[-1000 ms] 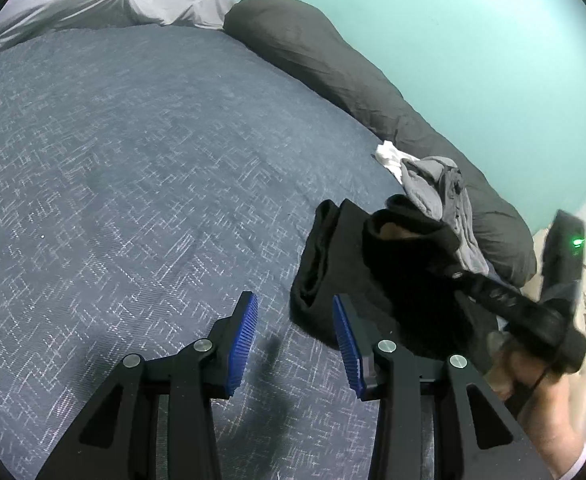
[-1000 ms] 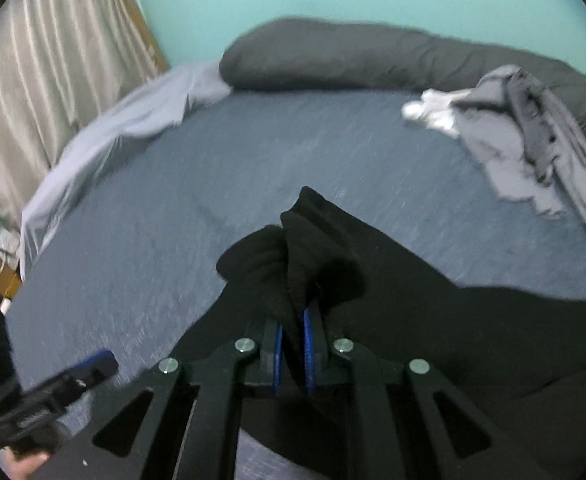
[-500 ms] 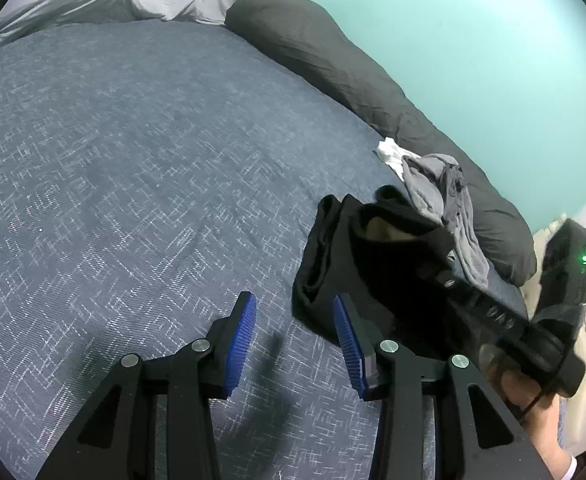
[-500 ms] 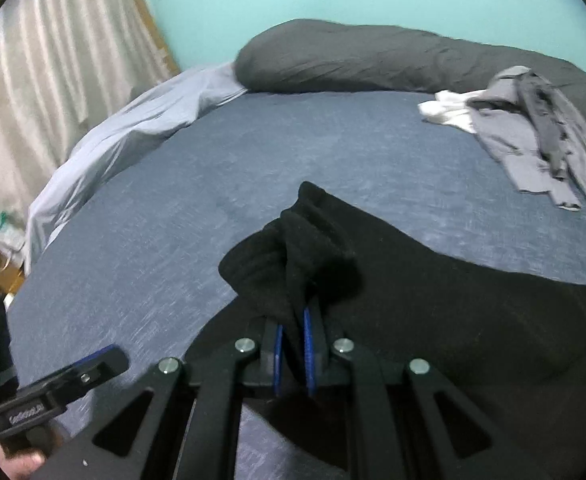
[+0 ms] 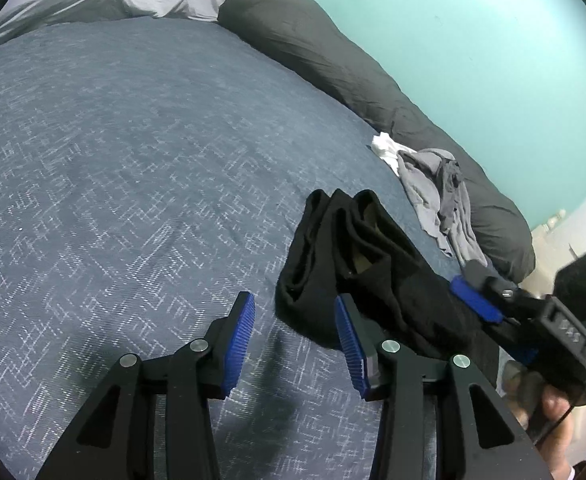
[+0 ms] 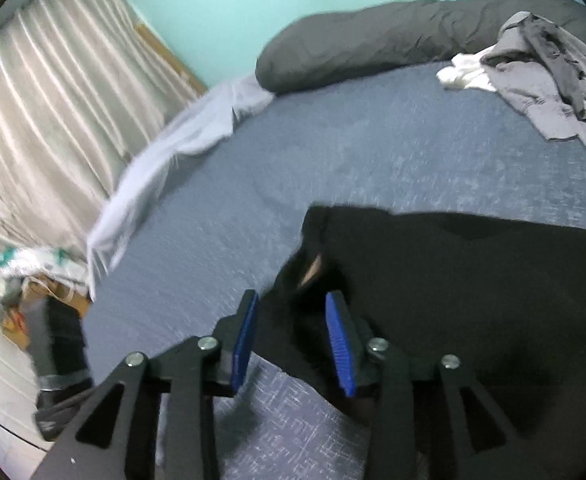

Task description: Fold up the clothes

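On a blue bed (image 5: 141,152), right gripper (image 6: 291,338) jaws opening over the folded black garment (image 5: 357,256); left gripper (image 5: 293,346) gapes empty. Loose folds may spring apart.

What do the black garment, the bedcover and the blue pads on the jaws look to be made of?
Black garment: soft, matte knit, maybe fleece or jersey; it slumps in thick rolled folds with no sheen.
Bedcover: woven cloth, matte blue-grey with pale crosshatch flecks in the weave.
Blue pads: probably rubber or plastic, finely ribbed across the face.
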`<state>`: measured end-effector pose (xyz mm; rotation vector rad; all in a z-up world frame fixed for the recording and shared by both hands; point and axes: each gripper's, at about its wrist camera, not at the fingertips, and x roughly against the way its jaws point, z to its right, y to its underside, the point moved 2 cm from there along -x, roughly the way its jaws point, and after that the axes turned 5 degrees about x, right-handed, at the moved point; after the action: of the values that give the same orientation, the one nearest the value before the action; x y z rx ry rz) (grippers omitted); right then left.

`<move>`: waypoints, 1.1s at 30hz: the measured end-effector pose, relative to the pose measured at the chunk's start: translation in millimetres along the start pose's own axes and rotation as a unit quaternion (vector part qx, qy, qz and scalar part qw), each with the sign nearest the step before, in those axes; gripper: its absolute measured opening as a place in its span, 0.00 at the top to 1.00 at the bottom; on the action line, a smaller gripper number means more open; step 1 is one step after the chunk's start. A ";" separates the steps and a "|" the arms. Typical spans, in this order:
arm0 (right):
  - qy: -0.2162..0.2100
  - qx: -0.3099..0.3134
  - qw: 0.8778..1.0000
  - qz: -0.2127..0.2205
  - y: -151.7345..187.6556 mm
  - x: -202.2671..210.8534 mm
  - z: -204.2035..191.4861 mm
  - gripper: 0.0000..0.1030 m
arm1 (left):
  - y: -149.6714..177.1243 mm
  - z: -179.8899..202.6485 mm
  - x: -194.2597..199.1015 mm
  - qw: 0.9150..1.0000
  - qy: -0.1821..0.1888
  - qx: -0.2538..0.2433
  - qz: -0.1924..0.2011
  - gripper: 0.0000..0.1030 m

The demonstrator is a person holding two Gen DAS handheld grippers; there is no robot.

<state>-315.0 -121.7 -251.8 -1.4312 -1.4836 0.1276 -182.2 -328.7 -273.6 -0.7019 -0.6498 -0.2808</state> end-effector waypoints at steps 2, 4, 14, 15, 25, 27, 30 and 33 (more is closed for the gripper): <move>0.009 -0.009 1.000 0.013 -3.8 11.9 8.1 0.60 | 0.6 2.8 -1.7 1.000 0.000 -0.002 -0.001 0.56; 0.031 -0.018 0.999 0.014 -6.2 16.8 21.5 0.60 | 1.7 5.7 -3.7 1.000 0.003 -0.005 -0.002 0.55; 0.105 -0.058 0.993 0.001 6.8 35.2 75.7 0.60 | 1.8 33.6 -17.8 0.999 0.018 -0.027 -0.004 0.54; 0.108 -0.059 0.992 0.001 8.6 40.1 80.4 0.60 | 1.8 38.0 -19.8 0.999 0.017 -0.034 -0.004 0.51; 0.124 -0.074 0.989 -0.001 17.8 75.3 122.0 0.60 | 1.6 63.1 -38.8 0.997 0.013 -0.076 -0.001 0.39; 0.125 -0.071 0.990 -0.001 17.1 79.9 125.1 0.60 | 3.4 65.5 -43.3 0.997 0.010 -0.083 -0.004 0.38; 0.125 -0.071 0.990 0.001 16.9 84.2 129.4 0.60 | 4.0 68.9 -46.8 0.996 0.006 -0.091 -0.002 0.38; 0.123 -0.074 0.990 0.002 18.2 86.5 133.4 0.60 | 1.4 71.4 -48.4 0.996 0.013 -0.090 0.003 0.38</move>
<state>-375.2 24.4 -277.4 -1.5086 -1.3090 -0.1560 -251.4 -278.2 -263.9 -0.8714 -0.6016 -0.3452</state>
